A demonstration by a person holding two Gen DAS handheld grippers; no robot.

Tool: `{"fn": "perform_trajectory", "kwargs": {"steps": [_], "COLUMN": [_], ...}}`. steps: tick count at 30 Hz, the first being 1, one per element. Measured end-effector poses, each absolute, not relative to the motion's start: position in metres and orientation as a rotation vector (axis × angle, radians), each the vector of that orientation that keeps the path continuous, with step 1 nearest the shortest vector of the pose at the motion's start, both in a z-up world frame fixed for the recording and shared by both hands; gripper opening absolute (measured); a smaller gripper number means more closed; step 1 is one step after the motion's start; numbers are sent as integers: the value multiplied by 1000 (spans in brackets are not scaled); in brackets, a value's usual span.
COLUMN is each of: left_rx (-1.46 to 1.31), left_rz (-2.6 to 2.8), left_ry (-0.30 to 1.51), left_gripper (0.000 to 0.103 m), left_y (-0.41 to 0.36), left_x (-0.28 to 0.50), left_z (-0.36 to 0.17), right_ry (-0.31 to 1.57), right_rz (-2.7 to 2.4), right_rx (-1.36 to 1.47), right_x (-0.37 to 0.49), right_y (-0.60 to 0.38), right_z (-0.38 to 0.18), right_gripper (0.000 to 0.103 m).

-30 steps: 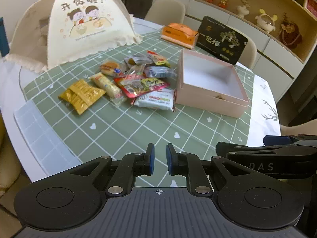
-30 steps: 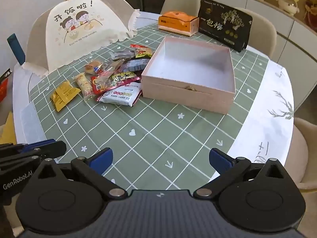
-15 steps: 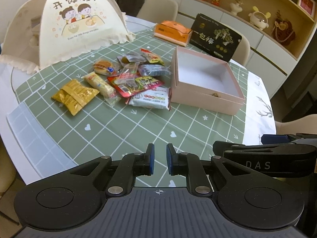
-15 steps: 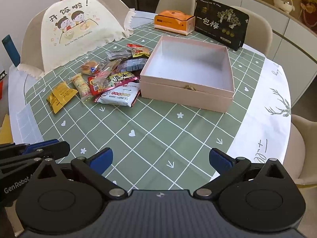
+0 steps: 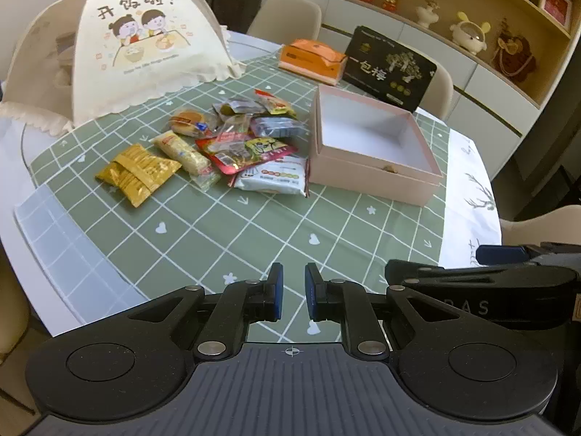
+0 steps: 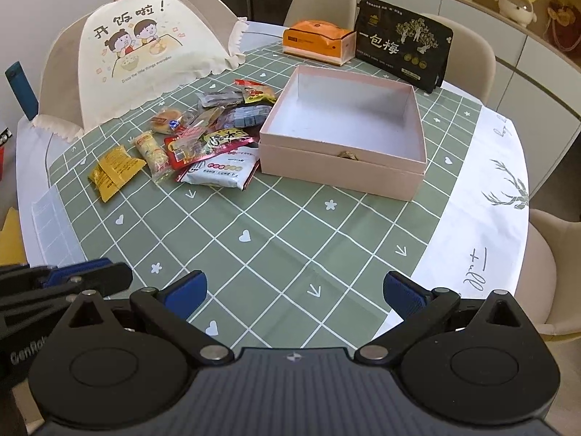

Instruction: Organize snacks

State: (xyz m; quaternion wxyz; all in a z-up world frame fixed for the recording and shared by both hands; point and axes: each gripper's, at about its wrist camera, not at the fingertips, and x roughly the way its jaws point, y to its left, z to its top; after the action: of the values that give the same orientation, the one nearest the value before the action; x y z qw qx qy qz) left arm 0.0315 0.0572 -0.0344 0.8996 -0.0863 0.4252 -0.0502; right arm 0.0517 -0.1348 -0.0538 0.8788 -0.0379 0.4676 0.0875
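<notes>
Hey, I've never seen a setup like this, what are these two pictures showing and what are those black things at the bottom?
Those black things are handheld tongs, one per hand, each with a camera looking along its fingers. One picture is from the left tongs, nearly closed and empty; the other is from the right tongs, spread open and empty. Both hover above a round table with a green checked cloth. On it lie a pile of snack packets, an open pink box with nothing inside, an orange tissue box, a black packet and a food cover.
</notes>
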Motion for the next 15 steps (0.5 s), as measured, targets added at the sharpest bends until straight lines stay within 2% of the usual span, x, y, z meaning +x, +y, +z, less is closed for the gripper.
{"fn": "perform_trajectory", "kwargs": {"steps": [15], "left_rx": [-175], "left_rz": [-75], "left_ry": [877], "left_gripper": [17], "left_y": [52], "left_x": [34], "left_z": [-32], "right_ry": [966], "right_rz": [189], "right_rx": [-85], "right_x": [54], "right_y": [-140], "right_z": [-53], "right_gripper": [103]}}
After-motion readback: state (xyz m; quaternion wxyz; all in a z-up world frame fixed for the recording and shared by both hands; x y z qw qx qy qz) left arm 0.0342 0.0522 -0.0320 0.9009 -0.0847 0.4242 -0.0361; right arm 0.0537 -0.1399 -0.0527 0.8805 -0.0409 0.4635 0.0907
